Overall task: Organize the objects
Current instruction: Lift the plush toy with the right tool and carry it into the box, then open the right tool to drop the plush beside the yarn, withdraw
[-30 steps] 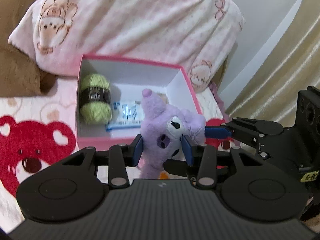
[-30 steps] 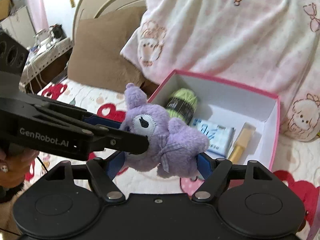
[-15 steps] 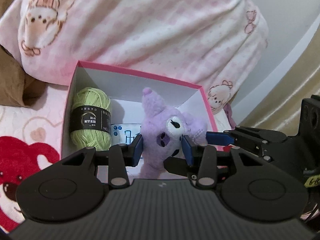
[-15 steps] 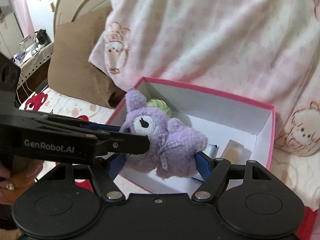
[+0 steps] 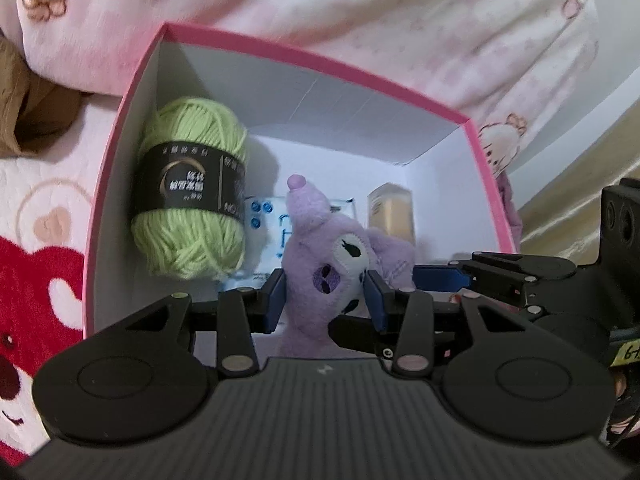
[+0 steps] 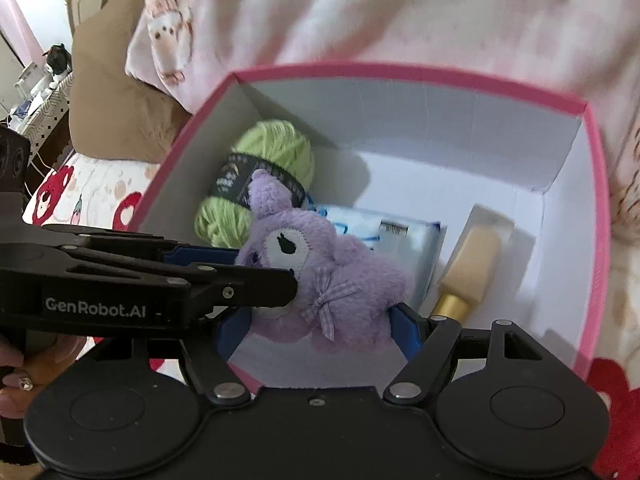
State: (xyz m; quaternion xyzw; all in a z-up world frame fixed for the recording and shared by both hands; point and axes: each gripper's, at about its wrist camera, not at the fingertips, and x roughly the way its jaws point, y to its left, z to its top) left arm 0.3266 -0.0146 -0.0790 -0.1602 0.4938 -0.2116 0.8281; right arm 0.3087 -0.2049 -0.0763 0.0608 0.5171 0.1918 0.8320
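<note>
A purple plush toy point(image 5: 328, 256) with a checked bow is held over the open pink box point(image 5: 320, 60). My left gripper point(image 5: 326, 300) is shut on its head. My right gripper point(image 6: 316, 320) is shut on its body point(image 6: 340, 280), coming in from the right. The two grippers cross each other at the toy. The toy hangs just above the inside of the pink box point(image 6: 400, 70). Inside lie a green yarn ball point(image 5: 192, 200), a blue-white packet point(image 6: 384, 236) and a gold-capped bottle point(image 6: 472, 268).
A pink bear-print pillow point(image 5: 360, 12) lies right behind the box. A brown cushion point(image 6: 108, 96) is to the left. The box stands on a pink bedspread with red bears point(image 5: 36, 272). A beige curtain point(image 5: 576, 184) hangs at the right.
Both grippers have carried the plush toy forward and down, from in front of the box to over its inside. The box now fills both views. Both grips are unchanged.
</note>
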